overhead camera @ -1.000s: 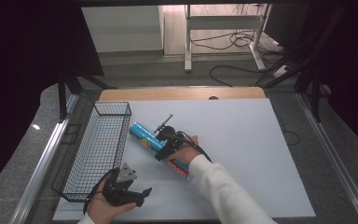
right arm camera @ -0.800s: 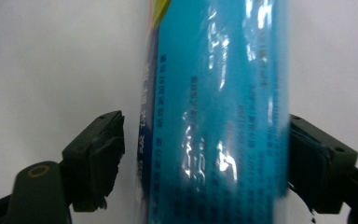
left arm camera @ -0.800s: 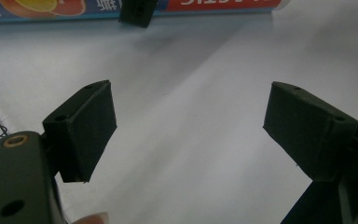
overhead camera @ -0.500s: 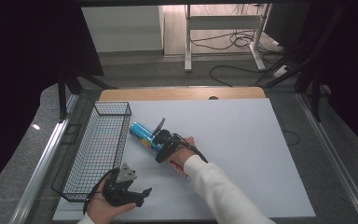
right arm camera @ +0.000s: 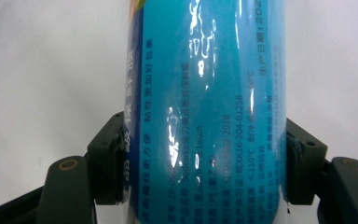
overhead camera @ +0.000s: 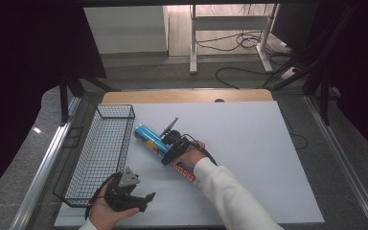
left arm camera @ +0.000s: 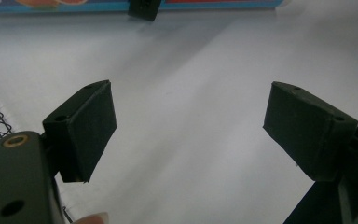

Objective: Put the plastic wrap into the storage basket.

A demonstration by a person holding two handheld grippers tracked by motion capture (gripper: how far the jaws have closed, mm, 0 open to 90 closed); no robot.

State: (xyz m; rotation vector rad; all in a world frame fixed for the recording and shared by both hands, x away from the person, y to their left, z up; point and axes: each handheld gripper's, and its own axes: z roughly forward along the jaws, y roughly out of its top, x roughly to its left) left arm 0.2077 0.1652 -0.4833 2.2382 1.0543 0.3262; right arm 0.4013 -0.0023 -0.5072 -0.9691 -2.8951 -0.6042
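Gripping blue roll [right arm camera: 205,112]: right gripper [right arm camera: 205,163] jaws just clamped | left gripper [left arm camera: 186,135] jaws apart, empty

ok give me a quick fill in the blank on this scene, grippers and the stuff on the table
1. The right gripper has just closed its jaws on the ____ roll.
2. The left gripper has its jaws ____, with nothing between them.
3. The black wire ____ stands at the left of the white table.
4. The roll lies ____ the basket, on the table.

Missing words: blue; open; basket; outside
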